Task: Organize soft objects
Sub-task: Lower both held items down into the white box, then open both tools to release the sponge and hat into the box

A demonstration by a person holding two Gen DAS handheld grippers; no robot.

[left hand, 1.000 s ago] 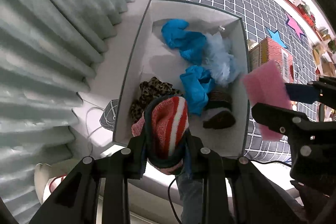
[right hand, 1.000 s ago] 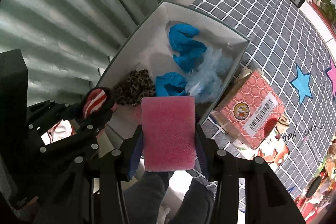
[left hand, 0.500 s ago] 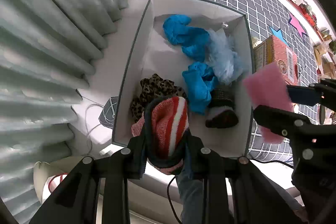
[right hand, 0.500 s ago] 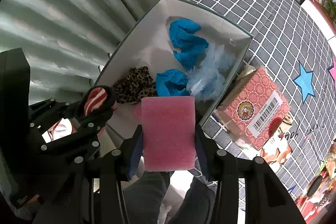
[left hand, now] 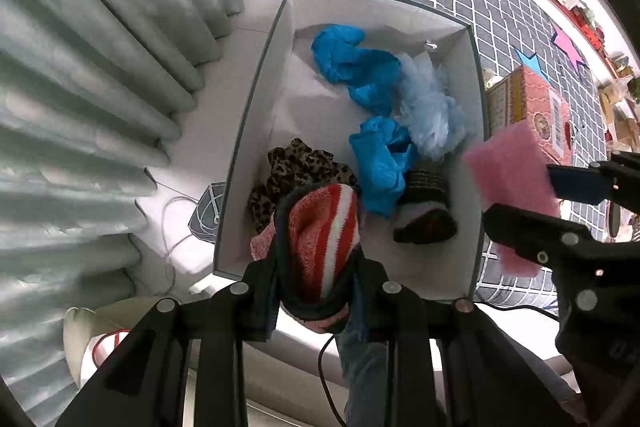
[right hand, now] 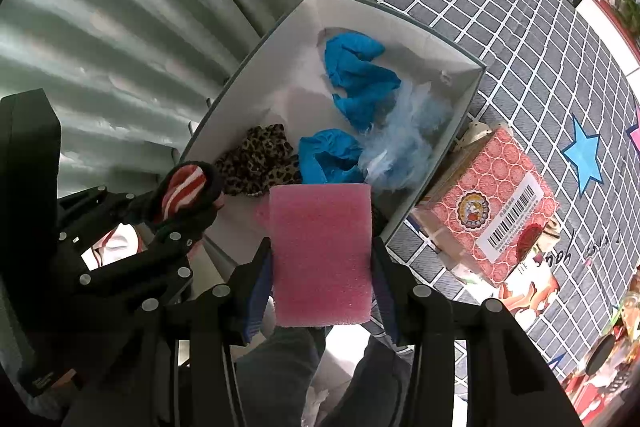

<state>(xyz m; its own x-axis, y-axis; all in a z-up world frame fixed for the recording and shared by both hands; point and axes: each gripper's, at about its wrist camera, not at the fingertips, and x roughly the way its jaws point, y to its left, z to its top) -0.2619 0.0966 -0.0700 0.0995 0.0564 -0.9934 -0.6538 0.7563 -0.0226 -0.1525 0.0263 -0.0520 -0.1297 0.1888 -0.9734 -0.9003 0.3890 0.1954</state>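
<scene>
My left gripper (left hand: 318, 267) is shut on a red-and-white striped knit sock (left hand: 322, 231), held above the near end of a white box (left hand: 260, 107). My right gripper (right hand: 320, 267) is shut on a pink sponge (right hand: 320, 251), held above the box's near right corner; the sponge also shows in the left wrist view (left hand: 512, 183). Inside the box lie two blue cloths (left hand: 356, 67), a pale blue puff (left hand: 428, 111), a leopard-print cloth (left hand: 296, 163) and a dark striped sock (left hand: 424, 211).
The box (right hand: 400, 23) sits on a grey checked cover (right hand: 520, 39) with star patches, next to grey curtains (left hand: 100, 67). A red patterned carton (right hand: 492, 203) stands right of the box. A white cable (left hand: 172, 227) lies on the floor at the left.
Both grippers have moved slightly nearer over the box, so it sits a little lower and larger in view. Both keep hold of their items.
</scene>
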